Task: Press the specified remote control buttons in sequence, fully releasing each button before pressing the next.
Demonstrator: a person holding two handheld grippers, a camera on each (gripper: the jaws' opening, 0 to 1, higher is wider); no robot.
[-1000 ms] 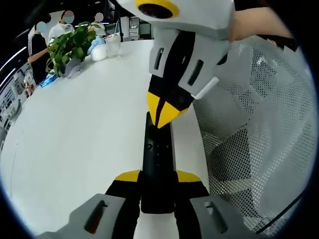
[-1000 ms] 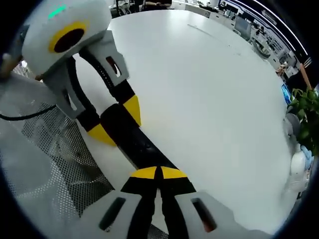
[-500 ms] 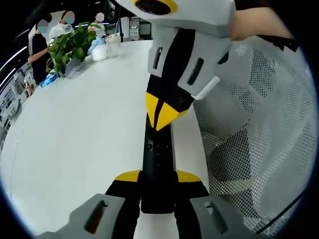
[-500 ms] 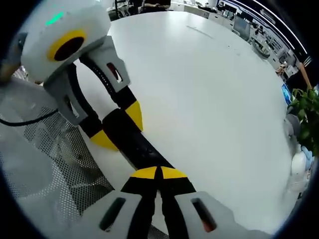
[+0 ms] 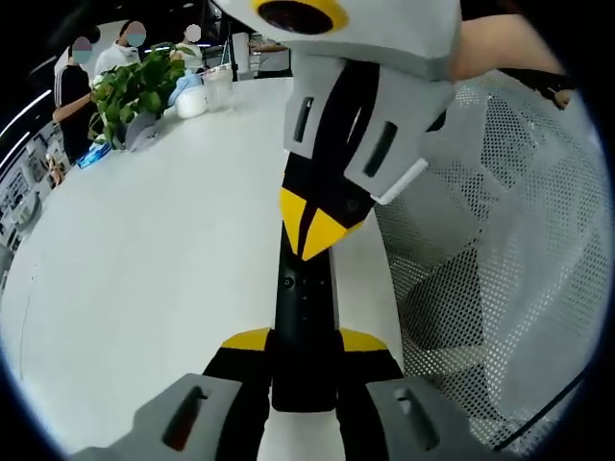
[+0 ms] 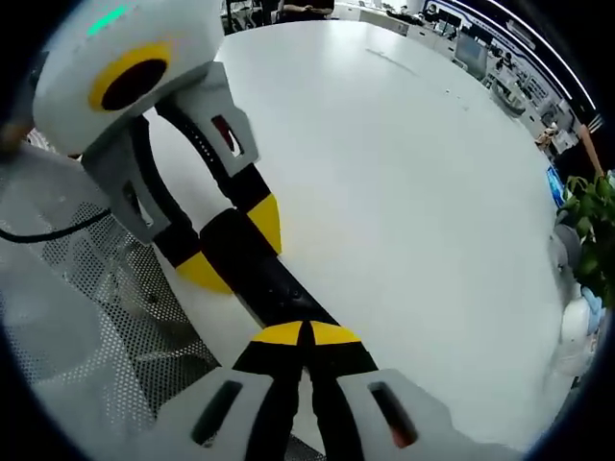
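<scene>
Left claw [image 5: 305,338] clamps remote [image 5: 303,293] at table [image 5: 144,250] edge; right claw [image 6: 306,333] closed

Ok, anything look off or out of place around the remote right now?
Nothing stands out. The black remote is clamped in the left tool, and the right tool, closed, has its tips on the remote's face. The white table looks tidy, with no spill or damage.

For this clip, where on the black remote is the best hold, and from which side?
Grip the remote at its near end, across its narrow width, as the left claw does now. It is long and slim, and that hold leaves its buttons open to the right claw.
</scene>
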